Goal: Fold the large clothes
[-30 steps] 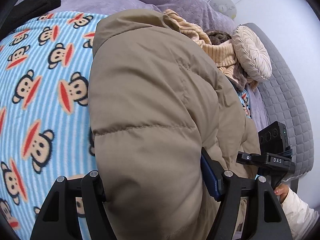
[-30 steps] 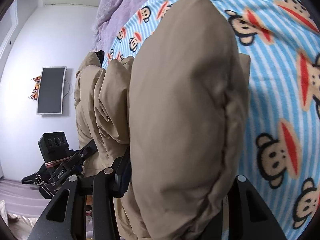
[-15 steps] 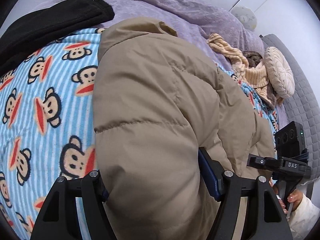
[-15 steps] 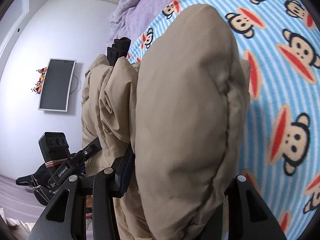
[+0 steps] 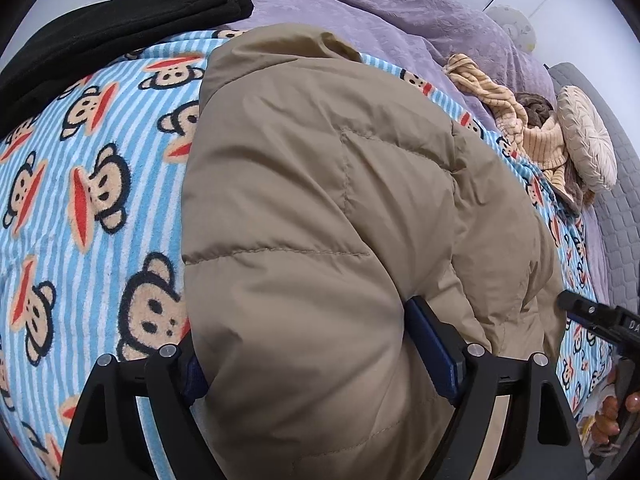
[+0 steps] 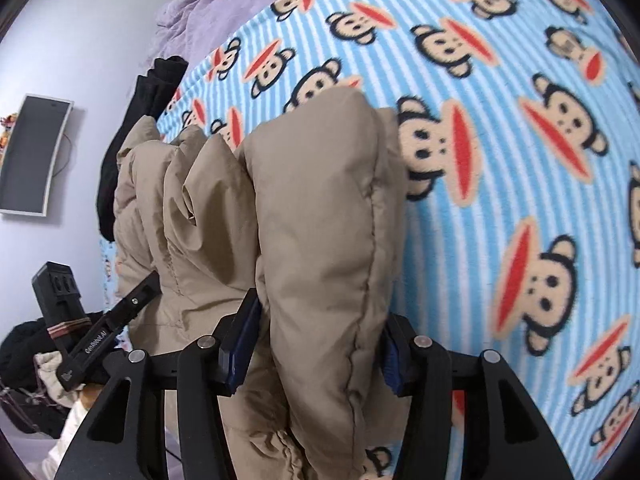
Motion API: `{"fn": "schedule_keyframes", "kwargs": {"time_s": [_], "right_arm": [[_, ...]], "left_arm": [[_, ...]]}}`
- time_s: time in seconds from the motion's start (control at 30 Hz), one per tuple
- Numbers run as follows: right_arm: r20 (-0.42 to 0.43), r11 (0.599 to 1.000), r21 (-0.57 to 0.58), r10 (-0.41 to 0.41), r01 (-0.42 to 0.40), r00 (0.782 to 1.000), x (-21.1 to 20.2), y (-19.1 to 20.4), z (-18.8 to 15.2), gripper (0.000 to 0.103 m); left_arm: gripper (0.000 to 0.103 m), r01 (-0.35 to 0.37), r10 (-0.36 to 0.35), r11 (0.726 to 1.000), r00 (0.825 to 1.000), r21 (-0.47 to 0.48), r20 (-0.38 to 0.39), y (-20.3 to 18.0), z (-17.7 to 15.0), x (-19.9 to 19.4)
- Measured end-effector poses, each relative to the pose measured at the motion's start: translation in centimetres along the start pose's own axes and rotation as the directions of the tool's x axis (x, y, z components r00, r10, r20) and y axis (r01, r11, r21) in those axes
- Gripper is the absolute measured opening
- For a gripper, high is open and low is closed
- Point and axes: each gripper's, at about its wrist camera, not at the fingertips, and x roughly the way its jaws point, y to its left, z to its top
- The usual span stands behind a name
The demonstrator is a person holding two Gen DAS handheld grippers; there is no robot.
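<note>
A tan puffer jacket [image 5: 320, 220] lies folded and bunched on the blue striped monkey blanket [image 5: 80, 200]. My left gripper [image 5: 312, 352] has a thick fold of the jacket between its blue pads [image 5: 432, 344]. Its jaws are opening while the padding still fills the gap and touches both pads. In the right wrist view my right gripper [image 6: 316, 344] straddles another puffy fold of the jacket [image 6: 320, 220]. Its jaws are opening too, with the fabric still against the pads [image 6: 240, 340]. Both point steeply down at the bed.
A black garment [image 5: 100, 28] lies at the blanket's far left edge on the purple duvet [image 5: 400, 8]. Striped beige clothes [image 5: 520, 128] and a round cushion [image 5: 588, 140] sit by the grey headboard [image 5: 616, 200]. A wall screen [image 6: 32, 156] and a dark clothes pile [image 6: 24, 360] are off the bed.
Both grippers have swept across the bed with the jacket, which now lies lower on the blanket. The black garment has come into the left wrist view. Both pairs of jaws stand wider.
</note>
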Motion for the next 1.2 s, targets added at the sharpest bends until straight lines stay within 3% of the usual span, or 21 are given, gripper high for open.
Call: {"fn": "schedule_keyframes", "kwargs": {"time_s": [0.1,0.2,0.23,0.33,0.43,0.53,0.63,0.83,1.2], "right_arm": [[0.158,0.993,-0.008,-0.116,0.118,0.981,-3.6,-0.1,-0.1,0.056],[0.242,0.996,-0.044,-0.069,0.082,0.968,-6.6,0.2,1.0,0.049],[0.245,0.995,-0.071,-0.05,0.069,0.968,-7.5,0.9,1.0,0.038],[0.218,0.988,-0.148,0.001,0.032,0.976,-4.8,4.4,2.3,0.028],[0.179,0.982,-0.177,-0.036,0.068,0.983,-1.9,6.3,1.9,0.025],[0.121,0.988,-0.097,-0.106,0.118,0.987,2.2,4.3,2.3,0.024],[0.082,0.996,-0.013,-0.092,0.094,0.992,4.5,1.8,2.9,0.02],[0.081,0.984,-0.079,-0.155,0.161,0.985,5.2,2.2,2.5,0.02],[0.087,0.978,-0.113,-0.164,0.173,0.983,0.8,3.3,-0.1,0.024]], "left_arm": [[0.088,-0.016,0.016,1.0,1.0,0.006,0.002,-0.5,0.1,0.2],[0.088,-0.032,0.032,0.999,0.999,0.011,0.006,-0.7,0.0,0.3],[0.088,-0.038,0.038,0.999,0.999,0.012,0.007,-0.8,0.0,0.4],[0.091,-0.058,0.058,0.998,0.998,0.016,0.011,-1.2,0.1,0.6],[0.094,-0.071,0.07,0.997,0.997,0.021,0.015,-1.4,0.1,1.1],[0.098,-0.078,0.078,0.997,0.997,0.026,0.013,-1.7,0.0,1.9],[0.1,-0.097,0.097,0.995,0.995,0.03,0.013,-2.1,0.0,2.5],[0.1,-0.139,0.139,0.99,0.99,0.038,-0.002,-2.4,0.1,1.8],[0.1,-0.225,0.225,0.971,0.974,0.078,0.003,-3.1,-1.3,-2.9]]}}
